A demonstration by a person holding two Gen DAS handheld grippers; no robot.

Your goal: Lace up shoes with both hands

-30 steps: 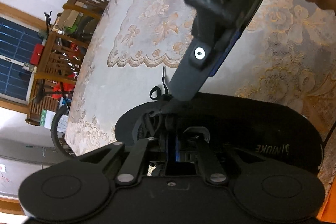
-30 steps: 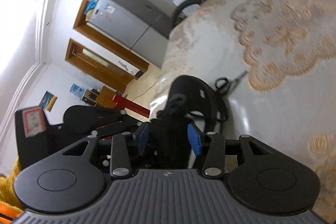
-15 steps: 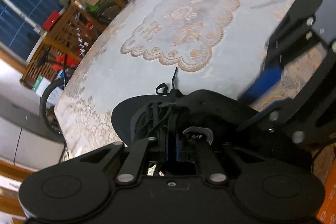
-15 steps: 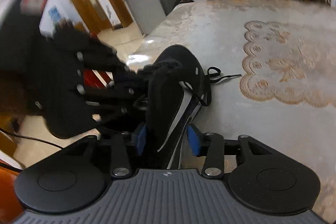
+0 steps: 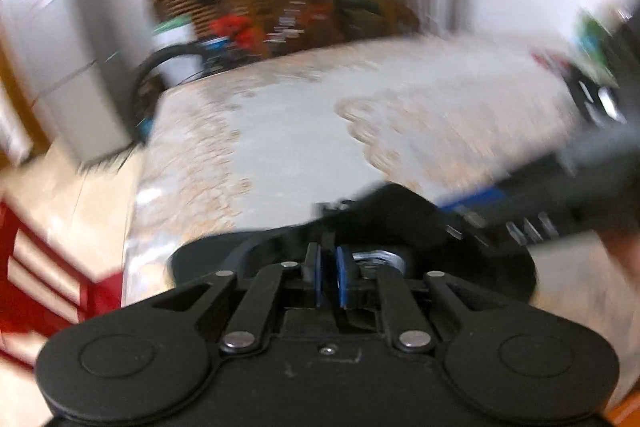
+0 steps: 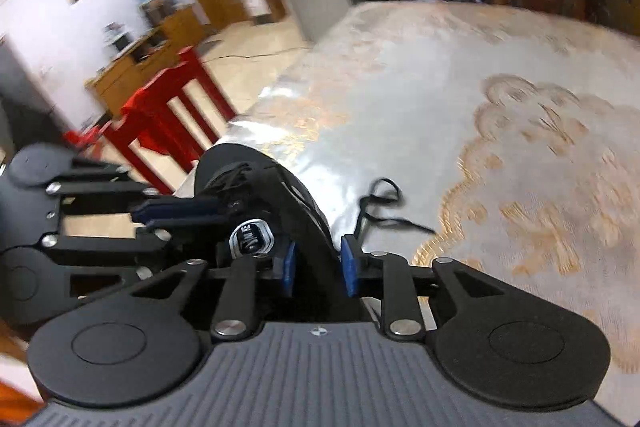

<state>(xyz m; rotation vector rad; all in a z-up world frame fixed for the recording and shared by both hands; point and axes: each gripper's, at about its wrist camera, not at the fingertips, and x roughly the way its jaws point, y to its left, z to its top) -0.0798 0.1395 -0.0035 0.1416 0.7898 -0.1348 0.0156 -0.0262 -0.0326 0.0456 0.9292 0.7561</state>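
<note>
The tabletop (image 6: 460,99), draped in a pale cloth with gold lace patterns, fills most of the room's middle, and the black shoe (image 6: 288,195) sits near its edge, close by a red chair (image 6: 168,115). The shoe's long axis runs away from the right gripper (image 6: 318,267), toe pointing off toward the far corner. The right fingers (image 6: 347,269) are clenched on the shoe's side wall near the collar, steadying it. The left gripper (image 6: 200,209) comes in from the left, crosswise to the shoe, its fingers (image 5: 316,273) drawn nearly together over the lacing; whether they pinch a strand I cannot tell. The loose black lace (image 6: 380,203) lies coiled on the cloth just right of the shoe, nearer the right gripper, which I'd judge matters for the next reach.
</note>
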